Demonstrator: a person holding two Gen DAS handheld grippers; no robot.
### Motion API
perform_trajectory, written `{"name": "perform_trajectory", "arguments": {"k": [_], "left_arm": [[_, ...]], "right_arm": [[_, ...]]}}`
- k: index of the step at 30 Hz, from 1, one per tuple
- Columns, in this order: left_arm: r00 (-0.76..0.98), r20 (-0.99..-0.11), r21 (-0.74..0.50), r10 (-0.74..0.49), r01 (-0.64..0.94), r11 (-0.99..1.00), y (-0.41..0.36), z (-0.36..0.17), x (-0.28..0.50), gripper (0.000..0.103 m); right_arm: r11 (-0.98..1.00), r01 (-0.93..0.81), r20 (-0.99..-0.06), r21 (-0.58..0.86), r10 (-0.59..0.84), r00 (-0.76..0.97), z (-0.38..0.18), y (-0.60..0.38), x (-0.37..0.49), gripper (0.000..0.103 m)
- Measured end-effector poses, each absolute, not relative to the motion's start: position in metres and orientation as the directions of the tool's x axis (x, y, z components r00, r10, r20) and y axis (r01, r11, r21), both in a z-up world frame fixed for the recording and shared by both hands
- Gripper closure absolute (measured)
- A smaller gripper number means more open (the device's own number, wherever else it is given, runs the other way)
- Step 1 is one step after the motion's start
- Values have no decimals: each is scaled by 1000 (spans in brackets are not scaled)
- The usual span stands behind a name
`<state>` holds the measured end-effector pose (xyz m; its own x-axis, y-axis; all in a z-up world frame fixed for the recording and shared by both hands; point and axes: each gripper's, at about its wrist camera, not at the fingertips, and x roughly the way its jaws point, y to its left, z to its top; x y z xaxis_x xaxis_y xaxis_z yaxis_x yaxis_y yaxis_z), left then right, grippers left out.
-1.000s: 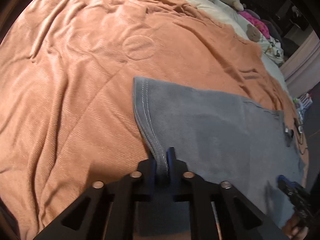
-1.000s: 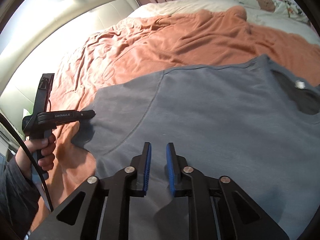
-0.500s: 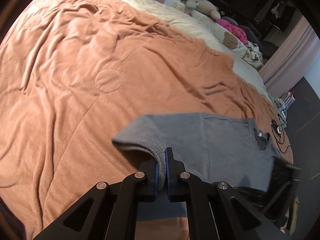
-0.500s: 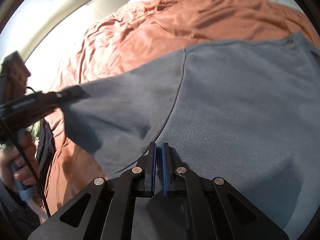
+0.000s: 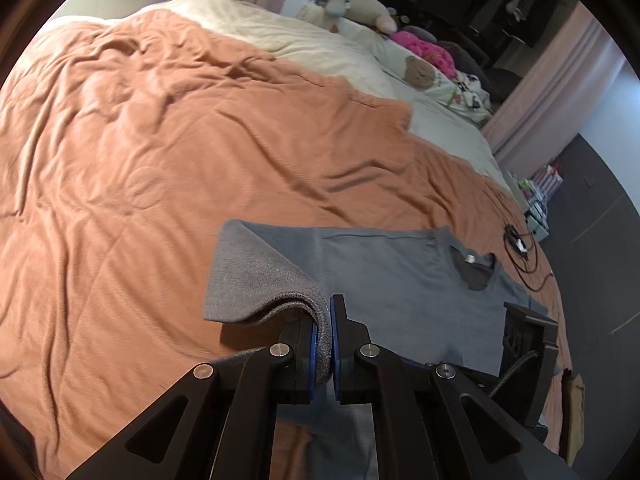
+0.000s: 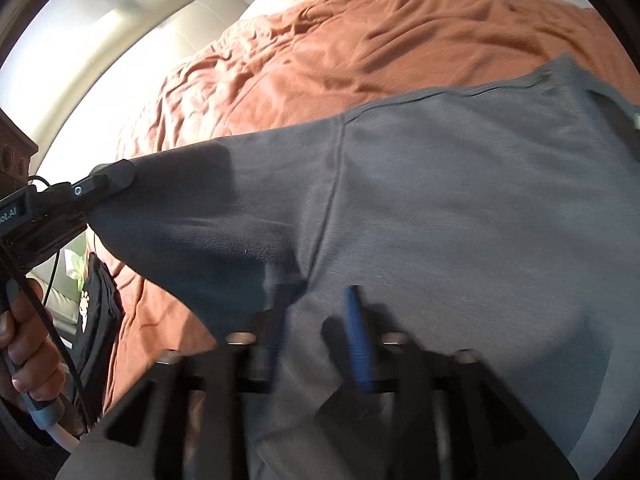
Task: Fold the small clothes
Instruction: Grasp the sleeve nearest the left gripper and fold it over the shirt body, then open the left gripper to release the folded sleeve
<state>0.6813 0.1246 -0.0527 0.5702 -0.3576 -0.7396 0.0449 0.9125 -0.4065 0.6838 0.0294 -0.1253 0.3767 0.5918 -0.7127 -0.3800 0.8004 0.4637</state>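
Observation:
A grey t-shirt [image 5: 400,276] lies on the orange blanket [image 5: 160,140], collar to the right. My left gripper [image 5: 329,320] is shut on the shirt's left sleeve edge and holds it lifted, so the sleeve [image 5: 256,272] drapes over. In the right wrist view the left gripper [image 6: 108,178] shows at the left, pinching the raised sleeve of the shirt [image 6: 440,208]. My right gripper [image 6: 316,332] is open just above the shirt's body near the armpit seam, blurred by motion, with nothing between its fingers.
Cream bedding [image 5: 304,36] and stuffed toys [image 5: 356,4] lie at the far end of the bed. A black cable [image 5: 520,244] lies on the blanket beyond the collar. A black garment [image 6: 96,312] hangs at the bed's left edge. The headboard [image 6: 160,32] is behind.
My left gripper has lifted the sleeve higher and carried it toward the shirt's body. My right gripper, which closed half a second ago, has opened again.

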Motion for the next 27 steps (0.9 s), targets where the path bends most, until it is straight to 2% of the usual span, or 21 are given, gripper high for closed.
{"name": "perform_trajectory", "arguments": {"k": [8, 17, 19, 20, 21, 22, 23, 24, 27], "left_arm": [[537, -755, -387, -376, 99, 917, 68, -48, 684, 97], [445, -802, -367, -398, 158, 917, 3, -61, 688, 97], [412, -816, -369, -406, 170, 914, -11, -64, 687, 92], [404, -817, -371, -411, 178, 912, -14, -63, 686, 83], [405, -812, -376, -420, 187, 908, -17, -60, 684, 71], [416, -806, -375, -422, 193, 907, -17, -56, 682, 64], [427, -802, -371, -418, 193, 909, -16, -53, 680, 53], [439, -798, -366, -412, 190, 911, -14, -49, 678, 49], [455, -793, -369, -405, 171, 914, -2, -42, 674, 49]], "right_arm": [[823, -369, -707, 432, 563, 427, -100, -30, 657, 60], [836, -327, -714, 440, 547, 437, -101, -88, 631, 60], [837, -317, -717, 446, 546, 434, -102, -99, 630, 54], [837, -311, -717, 449, 546, 434, -102, -104, 629, 40], [836, -306, -713, 455, 548, 437, -102, -108, 629, 32], [834, -300, -705, 463, 552, 446, -100, -115, 628, 31], [832, -298, -699, 469, 555, 450, -98, -118, 628, 31], [828, -296, -696, 476, 560, 450, -97, -121, 628, 31], [818, -288, -682, 498, 574, 453, -93, -125, 628, 31]]}}
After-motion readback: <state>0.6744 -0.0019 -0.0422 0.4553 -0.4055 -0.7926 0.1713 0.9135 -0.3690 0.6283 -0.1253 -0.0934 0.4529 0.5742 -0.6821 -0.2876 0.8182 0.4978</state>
